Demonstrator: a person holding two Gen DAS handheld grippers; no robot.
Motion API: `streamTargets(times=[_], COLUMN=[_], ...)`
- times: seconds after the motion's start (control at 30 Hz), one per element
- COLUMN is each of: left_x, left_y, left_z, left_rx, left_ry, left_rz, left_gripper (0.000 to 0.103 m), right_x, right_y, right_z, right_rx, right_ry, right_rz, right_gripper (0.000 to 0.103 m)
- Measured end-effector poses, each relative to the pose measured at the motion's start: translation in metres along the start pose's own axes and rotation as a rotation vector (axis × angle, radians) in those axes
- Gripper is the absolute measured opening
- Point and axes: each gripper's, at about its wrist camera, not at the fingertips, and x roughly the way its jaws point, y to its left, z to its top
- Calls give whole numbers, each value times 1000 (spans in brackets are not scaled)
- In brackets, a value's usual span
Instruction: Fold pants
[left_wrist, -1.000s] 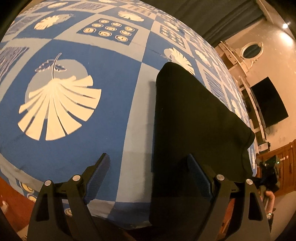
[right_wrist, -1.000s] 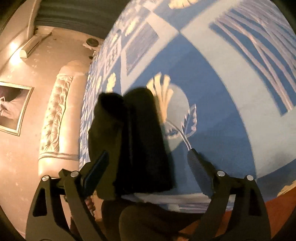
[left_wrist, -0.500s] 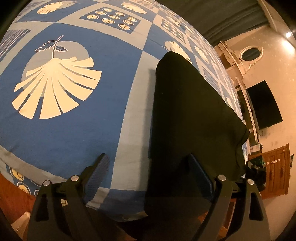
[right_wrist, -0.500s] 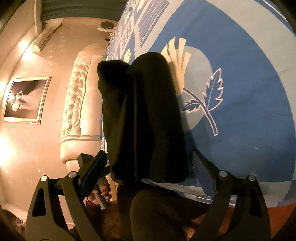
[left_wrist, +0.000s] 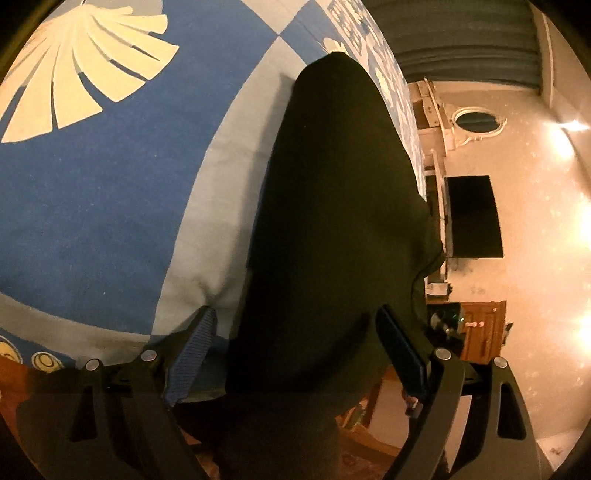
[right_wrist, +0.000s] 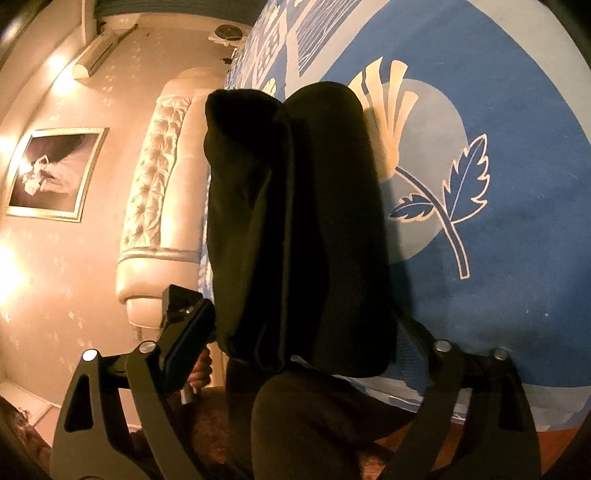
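Warm yellow lamplight fills a bedroom whose bed carries a blue bedspread printed with cream fan-shaped leaves.

Nearest the onlooker, at the bed's near edge:
- Left gripper: jaws spread wide, blue pads on either side of the near end of the black pants. Its left pad sits over the pale band of the bedspread, apart from the cloth; its right pad lies at the cloth's right edge. No pinch on the fabric can be made out.
- Right gripper: jaws closing, with the folded bundle of the pants between them. The left pad stands beside the bundle's left edge; the right finger is partly hidden behind the cloth, so contact cannot be confirmed.
- A hand shows below the right gripper's left finger.

Middle distance: the pants lie folded in a long narrow stack on the bedspread, running away from the near edge, with a looser layer on the left side in the right wrist view.

Far distance:
- tufted headboard
- framed picture
- dark television on the wall
- oval mirror
- grey curtain
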Motion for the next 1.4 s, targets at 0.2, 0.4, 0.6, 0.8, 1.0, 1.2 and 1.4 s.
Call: streamTargets(times=[0.2, 0.4, 0.6, 0.8, 1.0, 1.2, 1.4], left_x=[-2, -6, -22, -50, -70, -90, -95], left_y=[-17, -19, -18, 2, 18, 16, 21], left_z=[-5, -2, 1, 1, -2, 4, 15], left_rx=[130, 140, 142, 102, 66, 196, 256], left_ry=[15, 2, -53, -104, -119, -93, -87], left_rz=[82, 66, 83, 107, 92, 17, -38], left_gripper=[44, 29, 28, 27, 28, 34, 38], right_x=[3, 10, 31, 63, 77, 48, 35], right_y=[-3, 3, 12, 24, 28, 34, 12], right_z=[0, -1, 4, 8, 11, 17, 42], right_rx=[2, -12, -36, -79, -110, -194, -100], right_ry=[-2, -11, 14, 73, 106, 33, -38], right_rz=[-16, -26, -23, -13, -19, -46, 34], right_gripper=[54, 45, 43, 43, 47, 82, 90])
